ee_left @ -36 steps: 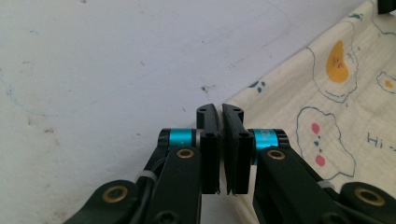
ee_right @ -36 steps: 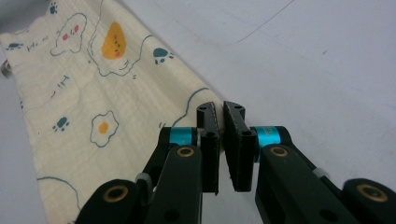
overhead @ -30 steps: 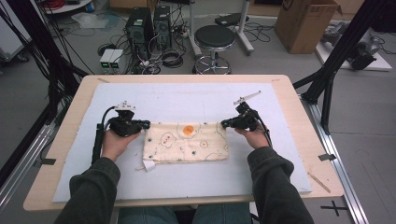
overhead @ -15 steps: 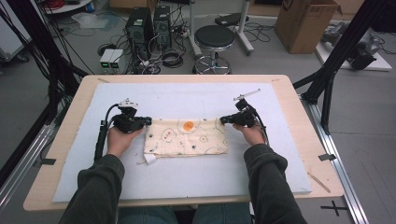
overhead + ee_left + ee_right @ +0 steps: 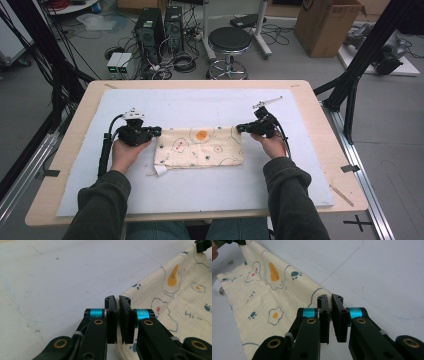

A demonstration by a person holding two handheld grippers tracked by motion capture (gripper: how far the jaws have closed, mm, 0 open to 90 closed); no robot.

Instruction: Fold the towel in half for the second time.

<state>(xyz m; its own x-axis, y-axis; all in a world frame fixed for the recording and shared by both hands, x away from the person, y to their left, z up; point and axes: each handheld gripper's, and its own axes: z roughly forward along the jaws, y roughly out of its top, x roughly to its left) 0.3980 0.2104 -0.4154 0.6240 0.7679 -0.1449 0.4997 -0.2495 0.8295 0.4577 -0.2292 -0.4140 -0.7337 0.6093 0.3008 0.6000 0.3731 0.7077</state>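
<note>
1. Gripping opposite corners of a printed cloth (image 5: 200, 147), a person seated at the surface (image 5: 75, 200) works a gripper in each hand, seen from the high view.
2. The left gripper (image 5: 156, 131) is clamped on the cloth's far left corner; in the left gripper view its jaws (image 5: 118, 305) stand nearly together, with the cream fabric (image 5: 175, 297) pinched between them and spreading away to the gripper's right.
3. The right gripper (image 5: 240, 128) is likewise closed on the far right corner; in the right gripper view the cloth (image 5: 262, 297) runs out to that gripper's left, its edge caught between the narrow jaws (image 5: 330, 305).
4. Between the two grippers the cloth lies flat on a white mat (image 5: 200, 107) that covers the surface, its near edge towards the person and a small white tag (image 5: 161, 170) poking out at the near left corner, just below the left gripper.
5. An orange motif (image 5: 201, 134) on the cloth sits roughly midway between the grippers, close to the far edge they hold.
6. Each hand (image 5: 125, 152) rests on the mat just behind its gripper, dark sleeves (image 5: 282, 190) reaching in from the near side, a cable (image 5: 106, 150) trailing from the left gripper.
</note>
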